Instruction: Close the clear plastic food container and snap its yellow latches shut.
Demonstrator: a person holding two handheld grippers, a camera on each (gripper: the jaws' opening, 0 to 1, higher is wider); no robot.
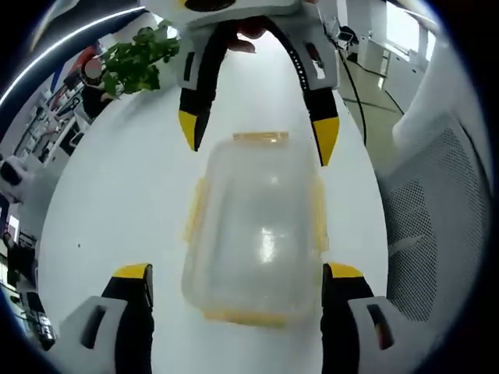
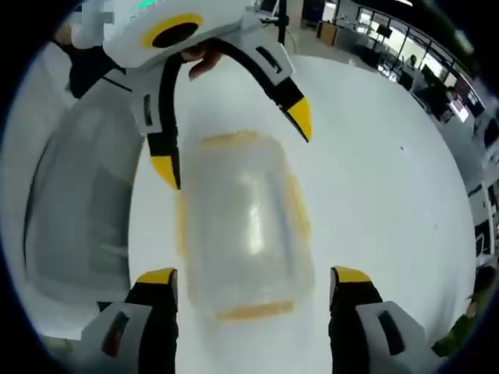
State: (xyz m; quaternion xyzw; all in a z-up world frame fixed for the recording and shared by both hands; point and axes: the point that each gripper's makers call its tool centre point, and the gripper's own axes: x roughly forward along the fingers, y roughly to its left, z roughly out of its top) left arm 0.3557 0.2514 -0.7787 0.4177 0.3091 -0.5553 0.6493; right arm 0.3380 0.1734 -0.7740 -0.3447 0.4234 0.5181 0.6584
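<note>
The left gripper stands wide open, its yellow-tipped jaws set to either side of the near end of the container. Neither jaw grips anything; whether the tips touch the container walls cannot be told. The right gripper is likewise wide open and empty, its jaws flanking the opposite end of the same container.

The container is a clear rectangular box with its lid on top, lying flat on the white table. Yellow latches run along its four sides; one end latch lies at the far end in the left gripper view. Whether any latch is snapped down cannot be told.

The two grippers face each other across the container. In the left gripper view, the right gripper comes in from the far side, its spread jaws angled down toward the far end of the lid, with the tips just off its corners. In the right gripper view, the left gripper does the same from the other end, and fingers of the hand show behind it.

A green plant stands at the far left of the table. A mesh-backed chair stands just beside the table on the right.
</note>
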